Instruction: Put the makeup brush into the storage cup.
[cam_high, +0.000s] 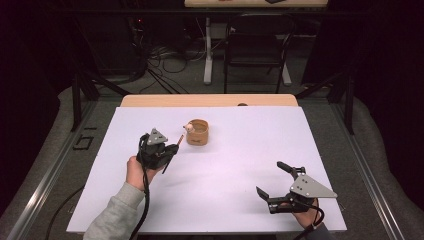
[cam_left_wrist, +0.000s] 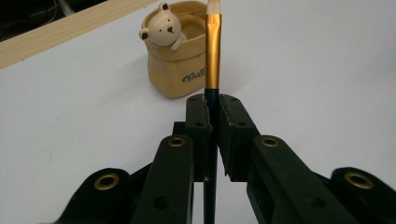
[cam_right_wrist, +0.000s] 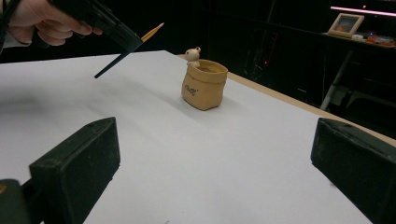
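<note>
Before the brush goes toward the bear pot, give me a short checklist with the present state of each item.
1. Left gripper shut on the paintbrush: ok.
2. Brush clear of the white table, held in the air: ok.
3. Bear pot upright: ok.
4. Pot opening free of other things: cannot tell, the inside is barely visible.
5. Right gripper open, empty and away from the pot: ok.
6. Bristle end points toward the pot: ok.

Tan bear pot (cam_left_wrist: 180, 60), gold-ferruled dark brush (cam_left_wrist: 213, 51), white table (cam_high: 225, 170), black tools.
</note>
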